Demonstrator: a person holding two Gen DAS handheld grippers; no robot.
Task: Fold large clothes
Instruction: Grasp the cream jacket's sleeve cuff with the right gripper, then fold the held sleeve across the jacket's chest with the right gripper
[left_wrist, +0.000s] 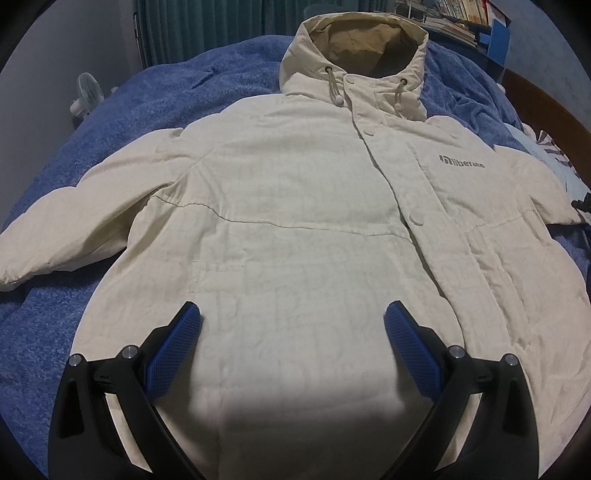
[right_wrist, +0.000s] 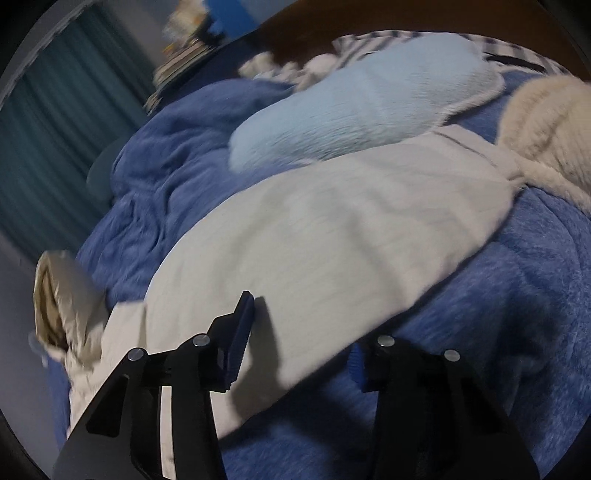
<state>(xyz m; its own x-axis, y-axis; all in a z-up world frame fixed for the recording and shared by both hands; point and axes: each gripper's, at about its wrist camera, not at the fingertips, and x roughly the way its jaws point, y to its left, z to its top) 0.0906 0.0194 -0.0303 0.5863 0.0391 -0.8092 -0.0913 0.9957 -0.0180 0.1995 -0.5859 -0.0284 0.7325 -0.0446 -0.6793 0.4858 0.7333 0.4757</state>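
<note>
Cream jacket (left_wrist: 295, 206) is laid out flat, front up, on the blue blanket (left_wrist: 122, 110) covering the bed, hood (left_wrist: 354, 48) pointing away from me and both sleeves spread to the sides. Snaps look done up, so it's basically prepped for folding and no fold has been made yet as far as I can tell.

My left hand-held gripper (left_wrist: 291, 328) is hovering above the lower front panel, jaws spread wide, nothing in them. I'd guess it's parked there because it's near the hem, which is the natural place to start or to pin the body down.

The right hand-held gripper (right_wrist: 301, 336) is out over a sleeve (right_wrist: 332, 229), also spread apart with nothing gripped. One finger sits over the fabric, the other over bare blanket, so it straddles the sleeve edge, which looks like a setup for pinching that edge and bringing the sleeve across the chest. That view is pretty motion-blurred, so I can't say if the tips touch the cloth.

There's a light blue pillow (right_wrist: 351, 114) just beyond the sleeve and a fuzzy cream thing (right_wrist: 546, 122) near the cuff. Puffy fabric like this will probably spring back, so I'd grab deep.
</note>
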